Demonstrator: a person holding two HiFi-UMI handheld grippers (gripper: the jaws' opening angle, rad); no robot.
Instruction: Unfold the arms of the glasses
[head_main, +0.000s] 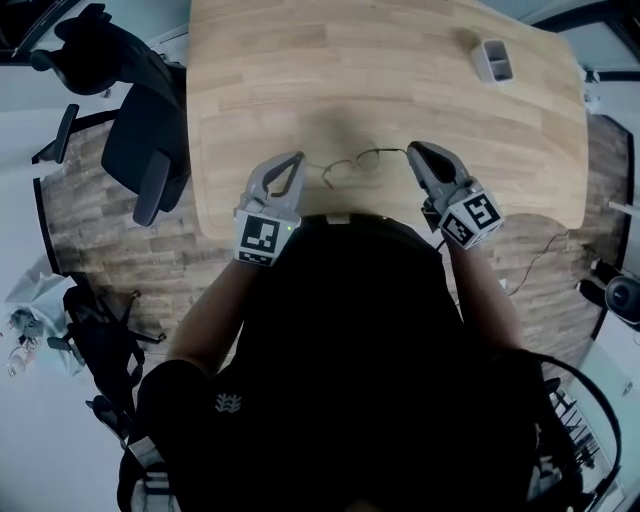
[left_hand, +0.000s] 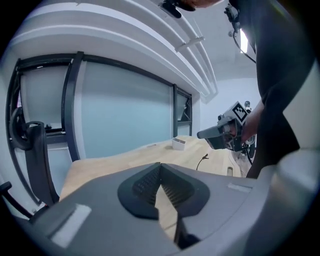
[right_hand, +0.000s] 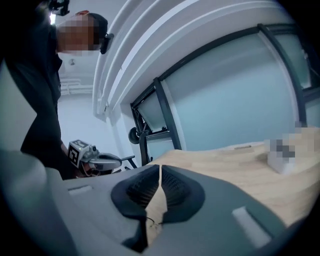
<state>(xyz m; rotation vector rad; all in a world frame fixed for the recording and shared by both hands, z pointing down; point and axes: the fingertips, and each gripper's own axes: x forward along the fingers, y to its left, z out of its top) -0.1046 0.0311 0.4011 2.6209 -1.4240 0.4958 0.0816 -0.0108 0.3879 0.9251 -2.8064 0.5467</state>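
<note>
The thin wire-framed glasses lie on the wooden table near its front edge, between my two grippers. My left gripper hovers just to their left with its jaws closed together and nothing in them. My right gripper is at the glasses' right end, also shut; whether it touches the frame I cannot tell. In the left gripper view one end of the glasses shows on the table below the right gripper. In the right gripper view a bit of dark wire shows through the gap.
A small white box stands at the table's far right, also seen in the left gripper view as the white box. A dark office chair stands to the table's left. Glass partitions stand behind the table.
</note>
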